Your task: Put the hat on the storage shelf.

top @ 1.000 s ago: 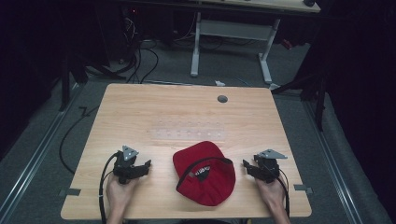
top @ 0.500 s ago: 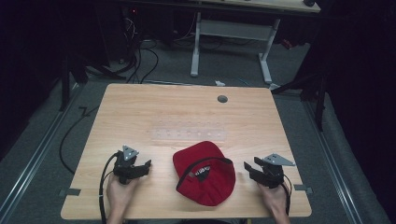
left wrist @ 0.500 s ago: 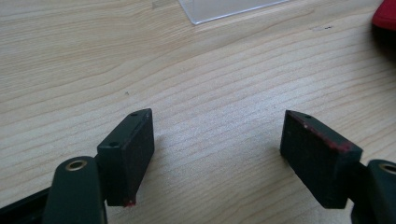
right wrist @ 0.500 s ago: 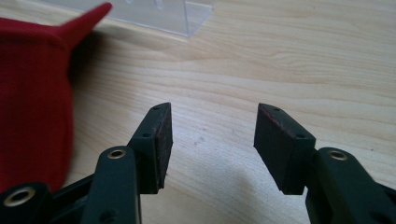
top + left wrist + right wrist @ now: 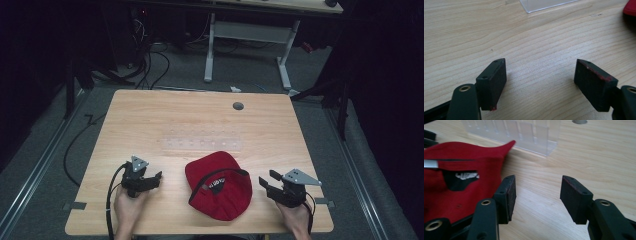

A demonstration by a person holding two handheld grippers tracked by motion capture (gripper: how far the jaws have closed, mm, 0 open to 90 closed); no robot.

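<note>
A red cap (image 5: 220, 185) lies upside down near the front middle of the wooden table (image 5: 165, 120), its black inner band showing. My left gripper (image 5: 156, 177) rests on the table just left of the cap, open, with bare wood between its jaws (image 5: 540, 80). The cap's edge (image 5: 630, 7) peeks in at the top right of the left gripper view. My right gripper (image 5: 267, 178) sits just right of the cap, open and holding nothing (image 5: 537, 195). In the right gripper view the cap (image 5: 456, 180) lies to the left of the jaws.
A clear plastic rack (image 5: 202, 144) lies flat behind the cap, also seen as a clear rack (image 5: 511, 133) ahead of the right jaws and a clear corner (image 5: 544, 5) ahead of the left jaws. A grey cable hole (image 5: 238, 106) sits far back. Desk legs (image 5: 210, 45) and cables lie on the floor beyond.
My right gripper has drawn back slightly toward the front right edge, away from the cap. The left gripper and the cap have stayed put.
</note>
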